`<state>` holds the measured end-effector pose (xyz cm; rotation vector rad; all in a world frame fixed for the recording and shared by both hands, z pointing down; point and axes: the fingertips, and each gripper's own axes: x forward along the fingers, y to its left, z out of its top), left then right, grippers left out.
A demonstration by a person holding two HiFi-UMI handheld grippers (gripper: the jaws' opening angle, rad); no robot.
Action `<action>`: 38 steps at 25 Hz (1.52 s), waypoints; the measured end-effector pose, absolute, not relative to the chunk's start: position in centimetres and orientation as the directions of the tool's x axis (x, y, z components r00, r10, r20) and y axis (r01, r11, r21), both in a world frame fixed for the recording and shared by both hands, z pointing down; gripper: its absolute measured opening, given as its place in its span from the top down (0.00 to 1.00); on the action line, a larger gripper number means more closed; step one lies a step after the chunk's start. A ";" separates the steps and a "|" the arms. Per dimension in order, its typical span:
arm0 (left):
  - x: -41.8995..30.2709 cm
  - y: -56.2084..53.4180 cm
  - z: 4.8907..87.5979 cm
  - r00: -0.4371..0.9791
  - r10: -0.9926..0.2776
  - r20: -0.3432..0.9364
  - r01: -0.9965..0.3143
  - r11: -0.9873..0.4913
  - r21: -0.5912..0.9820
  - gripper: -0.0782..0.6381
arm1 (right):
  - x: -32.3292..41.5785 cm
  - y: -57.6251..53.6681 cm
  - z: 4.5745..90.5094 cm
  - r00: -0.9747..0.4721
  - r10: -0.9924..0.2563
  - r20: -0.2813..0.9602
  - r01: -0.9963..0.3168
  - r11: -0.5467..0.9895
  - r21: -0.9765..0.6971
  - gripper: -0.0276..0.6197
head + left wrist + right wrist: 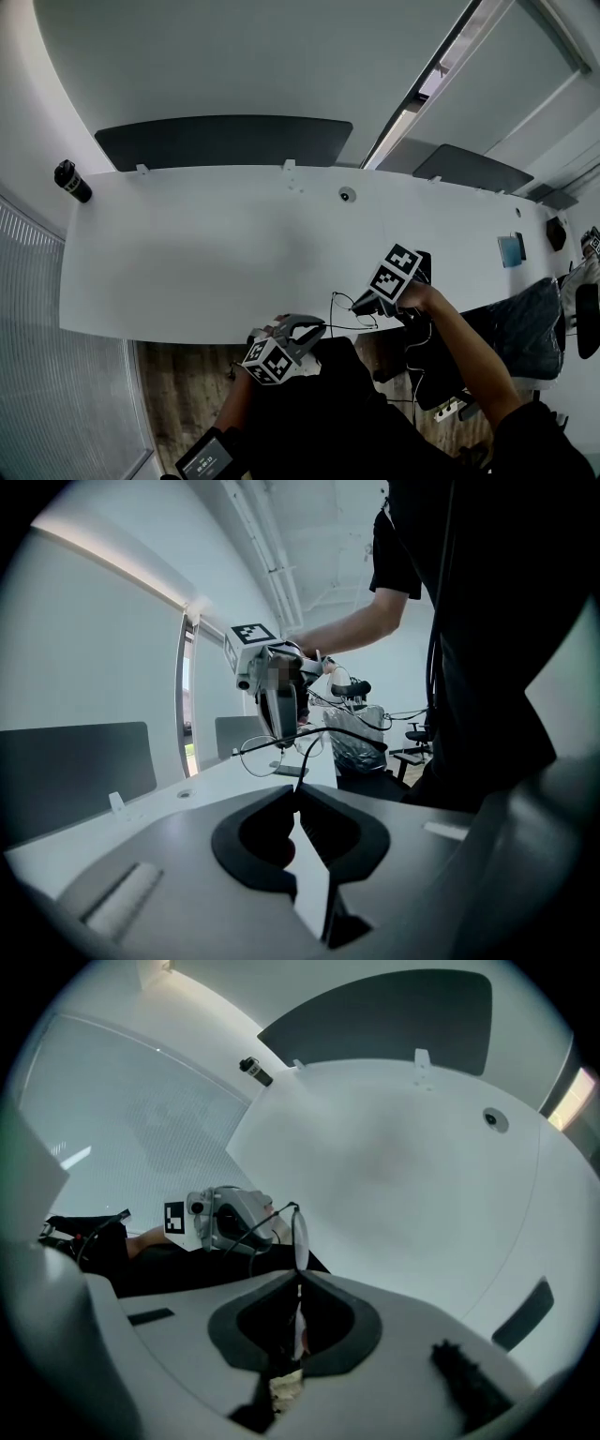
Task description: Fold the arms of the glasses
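Observation:
Thin black wire-rimmed glasses [352,309] hang in the air just off the white table's [206,253] front edge, held between both grippers. My left gripper [319,328] is shut on the tip of one thin arm [302,761], which curves up to the rims [262,755]. My right gripper [362,307] is shut on the front frame, with one lens [299,1234] standing edge-on just above its jaws [299,1279]. In the left gripper view the right gripper [278,697] hangs beyond the glasses. The right gripper view shows the left gripper [228,1221] behind the lens.
A black bottle [72,181] stands at the table's far left corner. A dark partition panel [223,141] runs along the back edge, and a round grommet [348,195] sits mid-table. A small blue device [511,249] lies at the right. A lined waste basket [359,738] stands beside the table.

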<state>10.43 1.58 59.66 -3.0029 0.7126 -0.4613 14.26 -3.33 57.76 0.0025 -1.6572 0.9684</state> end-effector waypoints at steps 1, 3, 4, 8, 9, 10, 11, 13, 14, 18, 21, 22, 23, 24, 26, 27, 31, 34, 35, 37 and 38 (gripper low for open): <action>10.5 1.6 59.8 0.852 -0.439 0.287 -0.433 -0.897 -0.088 0.85 | 14.4 -3.6 57.9 -0.347 0.468 0.813 -0.484 0.652 -0.583 0.93; 10.5 1.7 60.0 0.850 -0.434 0.300 -0.427 -0.900 -0.091 0.85 | 14.5 -4.1 58.2 -0.355 0.459 0.814 -0.499 0.643 -0.581 0.93; 10.5 1.7 60.2 0.848 -0.433 0.305 -0.426 -0.900 -0.091 0.85 | 14.5 -4.3 58.3 -0.359 0.454 0.815 -0.505 0.640 -0.579 0.93; 10.2 1.5 60.6 0.842 -0.432 0.324 -0.427 -0.900 -0.089 0.86 | 14.4 -5.4 58.8 -0.375 0.429 0.822 -0.531 0.627 -0.570 0.93; 10.1 1.6 60.6 0.840 -0.431 0.329 -0.427 -0.900 -0.087 0.86 | 14.3 -5.6 58.9 -0.382 0.422 0.822 -0.538 0.622 -0.569 0.93; 10.0 1.6 60.7 0.838 -0.430 0.334 -0.427 -0.900 -0.086 0.86 | 14.2 -5.8 59.0 -0.390 0.417 0.821 -0.543 0.616 -0.570 0.93; 9.9 1.6 60.8 0.836 -0.431 0.338 -0.429 -0.899 -0.087 0.86 | 14.1 -5.9 59.1 -0.398 0.412 0.819 -0.547 0.610 -0.573 0.93; 9.8 1.6 60.8 0.833 -0.435 0.342 -0.433 -0.897 -0.087 0.86 | 14.2 -6.2 59.2 -0.414 0.403 0.816 -0.557 0.597 -0.577 0.93; 9.8 1.6 60.9 0.832 -0.435 0.343 -0.433 -0.897 -0.087 0.86 | 14.2 -6.3 59.3 -0.419 0.397 0.816 -0.562 0.592 -0.577 0.93; 10.2 2.2 61.4 0.839 -0.405 0.365 -0.401 -0.912 -0.091 0.86 | 14.7 -6.7 60.0 -0.434 0.377 0.818 -0.584 0.574 -0.574 0.93; 10.8 2.8 61.5 0.840 -0.384 0.384 -0.372 -0.922 -0.107 0.86 | 15.2 -7.1 60.5 -0.447 0.361 0.818 -0.606 0.550 -0.574 0.93; 10.9 2.9 61.5 0.839 -0.380 0.389 -0.366 -0.924 -0.112 0.86 | 15.4 -7.2 60.7 -0.452 0.356 0.818 -0.614 0.541 -0.574 0.93; 11.0 3.0 61.5 0.839 -0.377 0.393 -0.362 -0.925 -0.115 0.87 | 15.5 -7.4 60.8 -0.457 0.350 0.818 -0.622 0.532 -0.575 0.93; 11.0 3.1 61.6 0.838 -0.375 0.396 -0.360 -0.926 -0.116 0.87 | 15.6 -7.6 60.9 -0.463 0.344 0.817 -0.630 0.522 -0.576 0.93; 11.1 3.2 61.8 0.836 -0.375 0.401 -0.360 -0.926 -0.114 0.87 | 15.8 -7.9 61.2 -0.476 0.330 0.815 -0.643 0.502 -0.579 0.93; 11.1 3.3 61.9 0.834 -0.376 0.403 -0.363 -0.925 -0.111 0.87 | 15.9 -8.1 61.3 -0.485 0.323 0.812 -0.648 0.491 -0.583 0.93; 11.1 3.5 62.0 0.833 -0.382 0.400 -0.375 -0.922 -0.099 0.87 | 16.0 -8.7 61.4 -0.523 0.293 0.800 -0.665 0.447 -0.598 0.93; 11.3 4.1 61.8 0.838 -0.368 0.403 -0.360 -0.928 -0.099 0.87 | 16.1 -9.1 61.4 -0.538 0.270 0.798 -0.675 0.429 -0.600 0.93; 11.3 4.3 61.7 0.842 -0.361 0.401 -0.352 -0.931 -0.099 0.86 | 16.1 -9.2 61.5 -0.540 0.264 0.799 -0.678 0.426 -0.599 0.93; 11.5 4.6 61.6 0.852 -0.352 0.388 -0.344 -0.934 -0.091 0.86 | 16.1 -9.3 61.6 -0.542 0.258 0.800 -0.682 0.422 -0.598 0.93; 11.5 4.8 61.5 0.856 -0.350 0.380 -0.342 -0.935 -0.089 0.86 | 16.0 -9.3 61.7 -0.543 0.258 0.799 -0.682 0.420 -0.599 0.93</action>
